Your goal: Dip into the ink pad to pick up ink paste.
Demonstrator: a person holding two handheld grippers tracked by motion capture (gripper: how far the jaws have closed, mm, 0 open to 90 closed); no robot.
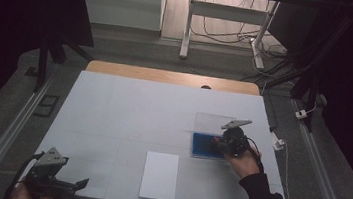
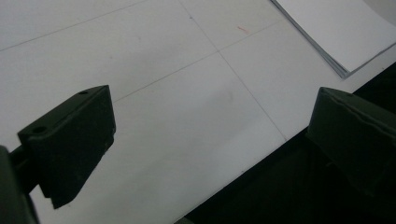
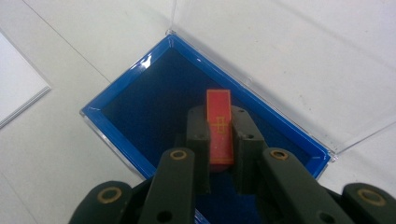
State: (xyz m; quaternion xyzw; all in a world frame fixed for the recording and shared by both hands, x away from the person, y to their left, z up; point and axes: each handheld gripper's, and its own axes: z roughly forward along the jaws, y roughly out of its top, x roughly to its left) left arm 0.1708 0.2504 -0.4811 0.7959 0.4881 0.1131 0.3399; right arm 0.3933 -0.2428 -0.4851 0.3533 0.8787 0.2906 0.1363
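white paper stack [image 1: 160,175] flat near table's [image 1: 112,117] front edge; wooden strip [image 1: 172,77] along far edge; desk frame [image 1: 223,22] and floor cables [image 1: 232,35] behind

Red block [image 3: 219,127] with thin gold lines crossed on its face, deep blue box [image 3: 135,100] — brighter blue rim, clear lid [image 3: 289,51], black gripper jaws with brass-ringed pivots, white paper stack [image 1: 159,175], pale grey-white table [image 1: 122,113] — wood far edge.

high view: above the near edge, facing forward and down, far off.
left gripper view: close over the table [image 2: 154,93].
right gripper view: close over the blue box [image 3: 116,100].
shared: paper stack [image 1: 159,175].
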